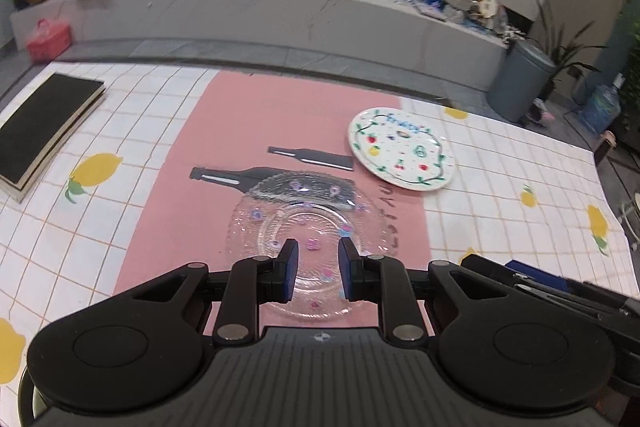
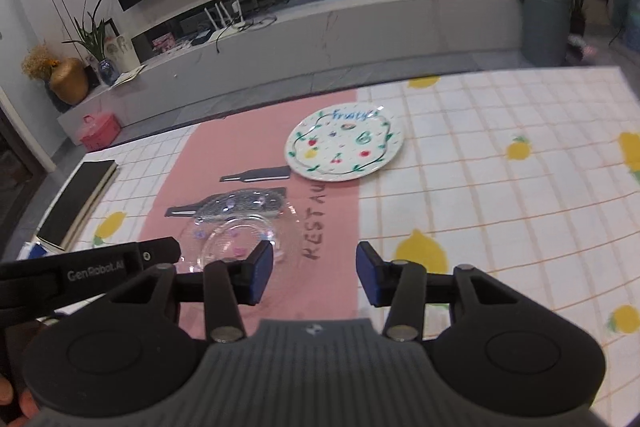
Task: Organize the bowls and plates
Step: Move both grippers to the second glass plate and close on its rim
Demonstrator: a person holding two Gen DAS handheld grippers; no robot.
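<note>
Plates lie on a pink runner point(image 1: 192, 187) over a lemon-print checked cloth point(image 1: 520, 247).

Left wrist view: the left gripper point(image 1: 318, 259) hangs above a clear, ribbed glass plate point(image 1: 280, 223) with small coloured dots; its blue-padded jaws stand apart with nothing between them. A round white plate point(image 1: 402, 149) painted with fruit lies beyond the glass plate. A black book point(image 1: 44, 123) lies far left of the runner.

Right wrist view: the right gripper point(image 2: 315, 273), jaws wide and empty, sits right of the glass plate point(image 2: 244, 231), over the runner's lettering. Only this view shows the left tool's branded body point(image 2: 96, 271).

A black book point(image 1: 44, 125) lies on the lemon-print tablecloth point(image 1: 500, 227).
</note>
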